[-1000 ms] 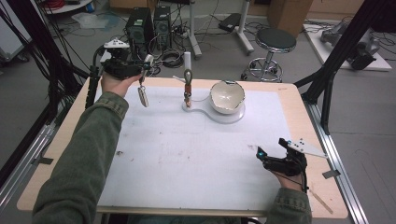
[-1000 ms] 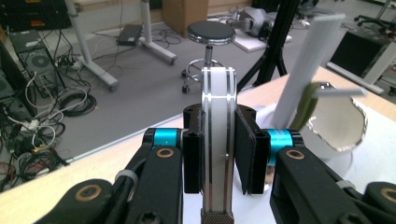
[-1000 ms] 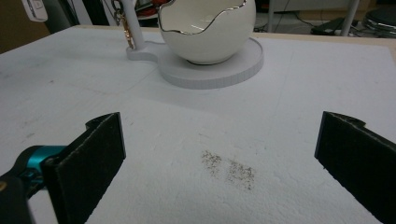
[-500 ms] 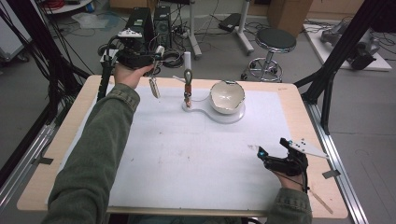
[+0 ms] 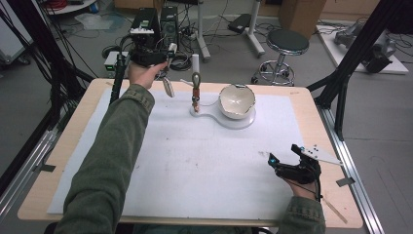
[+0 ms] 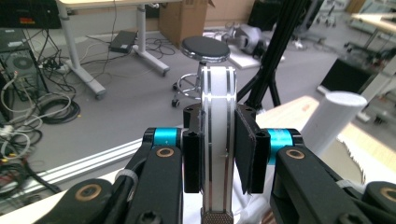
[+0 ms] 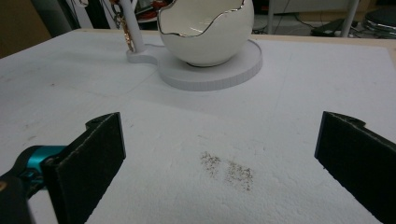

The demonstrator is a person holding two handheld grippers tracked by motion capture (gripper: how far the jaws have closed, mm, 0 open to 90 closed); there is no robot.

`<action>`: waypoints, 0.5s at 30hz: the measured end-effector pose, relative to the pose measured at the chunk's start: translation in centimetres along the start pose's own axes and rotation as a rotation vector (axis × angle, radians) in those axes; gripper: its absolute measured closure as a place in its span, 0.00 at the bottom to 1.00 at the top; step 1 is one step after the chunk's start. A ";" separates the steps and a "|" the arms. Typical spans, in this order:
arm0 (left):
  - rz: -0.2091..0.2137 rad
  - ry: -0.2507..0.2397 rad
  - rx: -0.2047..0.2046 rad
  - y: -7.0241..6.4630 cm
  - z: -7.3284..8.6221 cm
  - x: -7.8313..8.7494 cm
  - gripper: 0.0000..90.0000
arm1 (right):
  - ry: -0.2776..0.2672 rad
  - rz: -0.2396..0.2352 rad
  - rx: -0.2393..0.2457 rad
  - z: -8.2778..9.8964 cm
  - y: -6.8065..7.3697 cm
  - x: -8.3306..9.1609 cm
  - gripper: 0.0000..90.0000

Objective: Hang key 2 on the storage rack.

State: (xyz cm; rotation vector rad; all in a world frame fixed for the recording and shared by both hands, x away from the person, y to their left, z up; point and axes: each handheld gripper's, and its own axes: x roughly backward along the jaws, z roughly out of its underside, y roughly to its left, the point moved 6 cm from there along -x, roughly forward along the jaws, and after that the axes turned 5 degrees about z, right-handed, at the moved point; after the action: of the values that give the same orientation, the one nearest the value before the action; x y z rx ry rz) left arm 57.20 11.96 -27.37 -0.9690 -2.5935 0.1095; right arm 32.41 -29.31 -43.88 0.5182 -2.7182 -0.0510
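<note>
My left gripper (image 5: 162, 72) is raised over the table's far left edge, shut on the white, silver-edged handle of a spoon (image 5: 168, 88) that hangs down from it. In the left gripper view that handle (image 6: 217, 135) stands upright between the shut jaws. Just to its right is a white stand with a post (image 5: 195, 62) and another spoon (image 5: 196, 90) hanging on it. The stand's base (image 5: 246, 121) carries a white eggshell-shaped bowl (image 5: 237, 101). My right gripper (image 5: 272, 161) rests open near the table's front right; its own view shows the bowl (image 7: 205, 39) ahead.
A white foam mat (image 5: 195, 161) covers the wooden table; dark crumbs (image 7: 229, 170) lie on it between the right jaws. Behind the table the floor holds a stool (image 5: 287, 44), computer towers (image 5: 168, 17) and cables. Black frame posts (image 5: 341, 92) flank the table.
My left gripper has carried the spoon farther back and to the right, closer to the stand's post. The right gripper has stayed where it was.
</note>
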 end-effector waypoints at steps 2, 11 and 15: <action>-0.008 0.004 0.006 0.2 0.3 -0.5 0.82 | 0.004 -0.001 -0.004 0.0 0.1 0.0 0.01; 0.001 -0.046 0.027 -0.7 0.4 -2.3 0.82 | 0.004 0.002 -0.005 0.1 0.0 0.1 0.01; 0.015 -0.054 0.034 -1.2 0.4 -2.4 0.82 | 0.006 0.001 0.001 0.1 0.0 0.1 0.01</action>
State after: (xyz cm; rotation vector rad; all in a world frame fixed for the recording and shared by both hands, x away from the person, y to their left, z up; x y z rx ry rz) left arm 58.01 9.53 -28.26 -0.9865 -2.6241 0.1860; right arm 32.31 -29.39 -43.93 0.5168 -2.7130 -0.0486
